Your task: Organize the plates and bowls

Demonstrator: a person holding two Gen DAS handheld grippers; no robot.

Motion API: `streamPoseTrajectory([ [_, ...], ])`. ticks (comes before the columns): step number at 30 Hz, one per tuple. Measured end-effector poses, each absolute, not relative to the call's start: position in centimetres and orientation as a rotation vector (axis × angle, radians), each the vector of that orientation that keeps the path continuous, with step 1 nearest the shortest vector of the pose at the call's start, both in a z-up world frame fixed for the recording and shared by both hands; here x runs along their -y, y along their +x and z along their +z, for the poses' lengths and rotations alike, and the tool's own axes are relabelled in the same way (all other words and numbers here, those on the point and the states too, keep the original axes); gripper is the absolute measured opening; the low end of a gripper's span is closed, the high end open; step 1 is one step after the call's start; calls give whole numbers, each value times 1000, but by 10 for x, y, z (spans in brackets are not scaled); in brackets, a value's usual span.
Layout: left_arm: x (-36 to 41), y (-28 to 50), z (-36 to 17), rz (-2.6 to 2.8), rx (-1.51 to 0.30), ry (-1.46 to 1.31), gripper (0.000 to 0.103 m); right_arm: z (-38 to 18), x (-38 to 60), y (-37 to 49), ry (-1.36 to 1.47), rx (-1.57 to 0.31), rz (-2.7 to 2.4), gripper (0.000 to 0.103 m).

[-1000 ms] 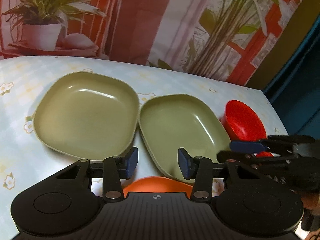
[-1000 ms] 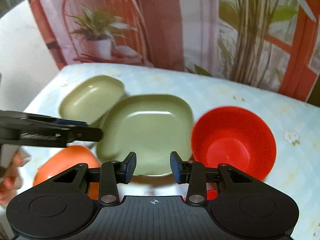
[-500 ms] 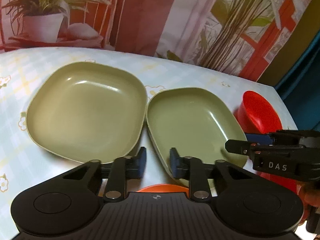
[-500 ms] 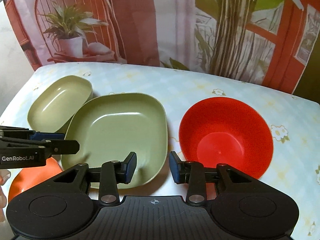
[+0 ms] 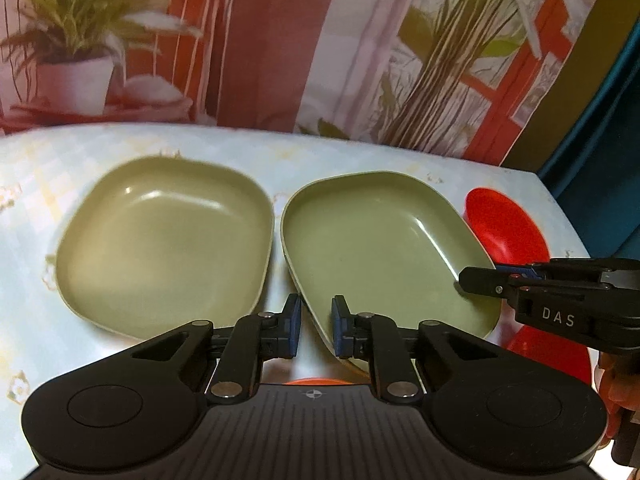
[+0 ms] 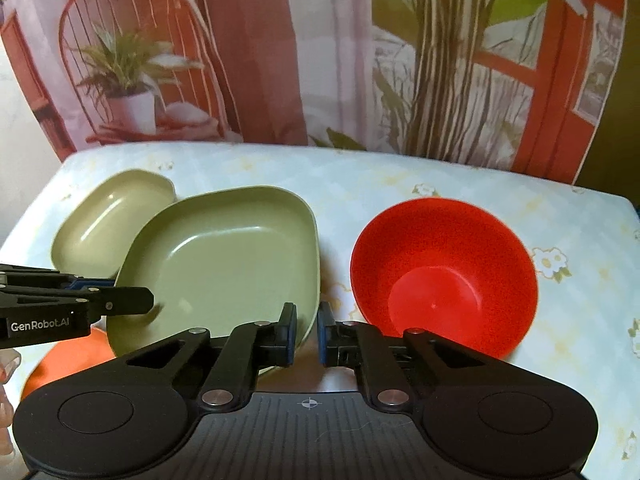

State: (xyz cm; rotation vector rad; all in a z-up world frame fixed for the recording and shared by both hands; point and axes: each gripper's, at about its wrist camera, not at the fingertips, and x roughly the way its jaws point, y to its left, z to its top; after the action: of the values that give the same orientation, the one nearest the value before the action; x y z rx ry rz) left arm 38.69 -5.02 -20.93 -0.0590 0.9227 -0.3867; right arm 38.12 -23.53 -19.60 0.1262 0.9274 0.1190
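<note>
Two olive-green square plates lie side by side on the table: the left plate [image 5: 164,240] [image 6: 108,220] and the right plate [image 5: 384,244] [image 6: 224,264]. A red bowl [image 6: 440,272] [image 5: 504,228] stands right of them. An orange bowl [image 6: 68,360] sits near the front, mostly hidden. My left gripper [image 5: 314,326] hovers over the near corner of the right plate, jaws narrowed to a small gap, holding nothing. My right gripper [image 6: 307,334] hovers between the right plate and the red bowl, jaws nearly closed, empty.
The table [image 6: 400,176] has a pale floral cloth. A printed backdrop with plants hangs behind its far edge. The table's right edge [image 5: 560,208] drops off beside the red bowl. A second red item [image 5: 548,356] shows under the right gripper.
Both grippers' jaws have closed inward from a wider gap. The left gripper moved forward toward the plates; the right view swung right, bringing the red bowl closer.
</note>
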Motion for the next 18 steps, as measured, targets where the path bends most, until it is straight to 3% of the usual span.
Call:
streamPoseTrajectory([
  [18,25,341,-160,-379,-847,-9,17,-147,215,324,193,-833,159,12],
])
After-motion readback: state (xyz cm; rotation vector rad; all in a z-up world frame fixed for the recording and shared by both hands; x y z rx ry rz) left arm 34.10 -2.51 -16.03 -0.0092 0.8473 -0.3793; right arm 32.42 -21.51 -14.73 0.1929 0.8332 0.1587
